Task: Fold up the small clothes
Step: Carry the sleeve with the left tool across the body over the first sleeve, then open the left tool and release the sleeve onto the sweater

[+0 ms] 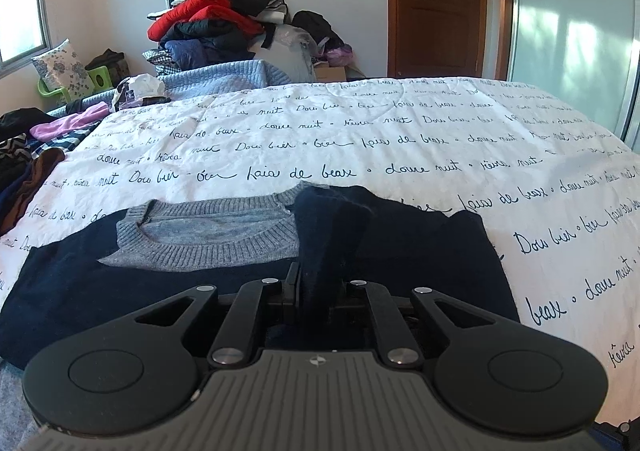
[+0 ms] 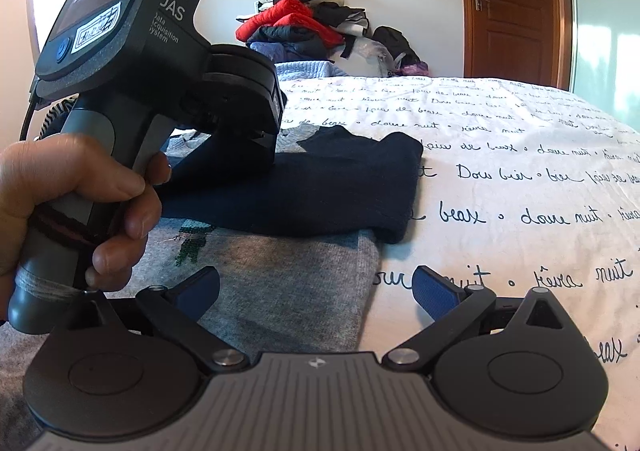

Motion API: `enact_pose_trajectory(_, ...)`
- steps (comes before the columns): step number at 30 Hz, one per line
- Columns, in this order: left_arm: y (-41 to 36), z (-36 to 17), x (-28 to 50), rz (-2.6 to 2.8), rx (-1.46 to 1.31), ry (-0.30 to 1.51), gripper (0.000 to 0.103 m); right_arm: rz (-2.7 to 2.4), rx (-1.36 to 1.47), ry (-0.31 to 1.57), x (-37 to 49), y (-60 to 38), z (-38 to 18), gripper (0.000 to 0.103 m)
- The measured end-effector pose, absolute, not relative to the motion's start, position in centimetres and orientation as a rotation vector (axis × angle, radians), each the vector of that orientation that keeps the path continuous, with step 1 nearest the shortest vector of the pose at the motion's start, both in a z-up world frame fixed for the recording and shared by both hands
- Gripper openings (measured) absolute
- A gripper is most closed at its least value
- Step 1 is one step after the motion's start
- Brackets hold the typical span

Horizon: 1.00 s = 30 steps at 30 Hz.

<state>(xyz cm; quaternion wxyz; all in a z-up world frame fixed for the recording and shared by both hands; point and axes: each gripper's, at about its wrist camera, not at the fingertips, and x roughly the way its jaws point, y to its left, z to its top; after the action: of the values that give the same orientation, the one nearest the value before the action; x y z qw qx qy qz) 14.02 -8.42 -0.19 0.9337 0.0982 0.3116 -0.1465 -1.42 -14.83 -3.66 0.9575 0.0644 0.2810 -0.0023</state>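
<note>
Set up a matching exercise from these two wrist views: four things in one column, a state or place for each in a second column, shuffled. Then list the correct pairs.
Things:
1. left gripper
2. right gripper
3. sweater
4. red jacket

States or places:
A. in the pile of clothes by the far wall
B. open, nothing between its pads
C. lying on the lettered bedspread
D. closed on a dark fold of fabric

Pairs: 1-D, 2-B, 3-C, 4-A
</note>
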Motion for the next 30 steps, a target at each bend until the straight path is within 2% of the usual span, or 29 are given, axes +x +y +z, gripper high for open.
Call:
enact_pose_trajectory(4,-8.6,-0.2,13.6,-0.301,0.216,0.629,0.017,-0.011,0.127,0.572,-1.6,-14.9,-3.6,0.103)
enact_pose_trajectory(10,-8.9,0.1,13.1,-0.313,0.233,0.613,0.033,-0.019,0.117,0.576,-2.0,-15.1,-3.7,0.103)
enact_pose_trajectory(15,-8.9,0.3,12.7,-0.315,0.230,0.608,0.040,-0.027,0.113,0.582,-2.4,-15.1,-3.7,0.103)
enact_pose_trajectory(18,-8.7,0.7,12.5,-0.323,0.221,0.600,0.048,-0.030,0.112,0.586,-2.5,-15.2,-3.8,0.103)
enact_pose_trajectory(20,-8.7,1.1,12.3,-0.348,0.213,0.588,0.057,-0.034,0.111,0.589,-2.5,-15.3,-3.9,0.103)
enact_pose_trajectory(22,-8.6,1.8,11.9,-0.368,0.201,0.569,0.062,-0.038,0.111,0.592,-2.6,-15.3,-4.0,0.103)
enact_pose_trajectory(26,-7.4,3.7,11.8,-0.374,0.173,0.520,0.068,-0.043,0.110,0.584,-2.7,-15.4,-3.6,0.103)
enact_pose_trajectory(30,-4.6,4.9,12.7,-0.276,0.168,0.498,0.071,-0.044,0.108,0.545,-2.0,-15.5,-2.4,0.103)
